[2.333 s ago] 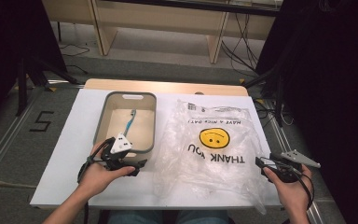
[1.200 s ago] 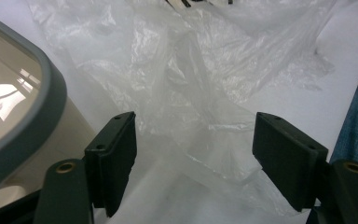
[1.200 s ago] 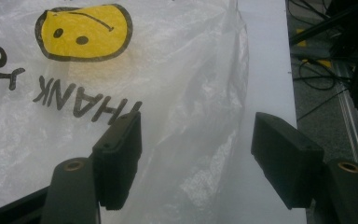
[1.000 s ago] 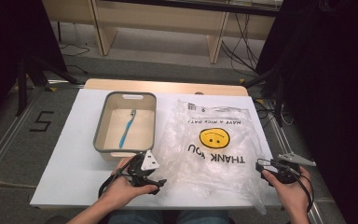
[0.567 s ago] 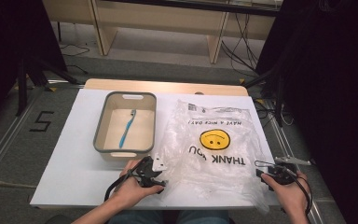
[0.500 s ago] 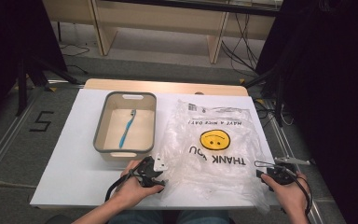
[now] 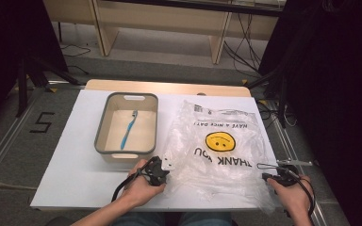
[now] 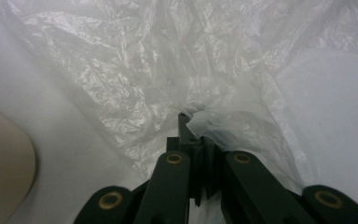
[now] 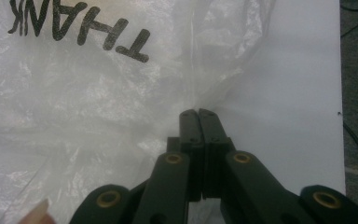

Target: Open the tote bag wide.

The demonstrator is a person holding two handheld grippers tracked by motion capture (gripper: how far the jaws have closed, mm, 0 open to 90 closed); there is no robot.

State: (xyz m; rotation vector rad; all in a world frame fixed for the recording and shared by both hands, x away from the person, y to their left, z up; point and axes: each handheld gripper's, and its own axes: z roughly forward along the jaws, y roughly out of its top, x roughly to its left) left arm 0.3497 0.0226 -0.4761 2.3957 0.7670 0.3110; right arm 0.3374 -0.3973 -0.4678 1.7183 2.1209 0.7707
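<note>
— Looking at the clear crinkled plastic bag with the yellow smiley and black "THANK YOU" print (image 7: 219,148), where does it lie?

— Flat on the white table (image 7: 70,174), just right of the shallow grey-rimmed beige bin (image 7: 104,126) that holds a blue toothbrush (image 7: 127,130).

— And the left gripper (image 7: 166,170)?

— At the bag's near left corner, close to the bin's near right corner. Its jaws have just been closing, and they now pinch a bunched fold of the film (image 8: 205,122).

— The right gripper (image 7: 266,175)?

— At the bag's near right edge, far from the bin. Its jaws have also just been closing; they stand pressed together with thin film (image 9: 121,116) caught at their tips.

— Is the bag raised?

— I can't tell; it looks to rest on the table.
</note>
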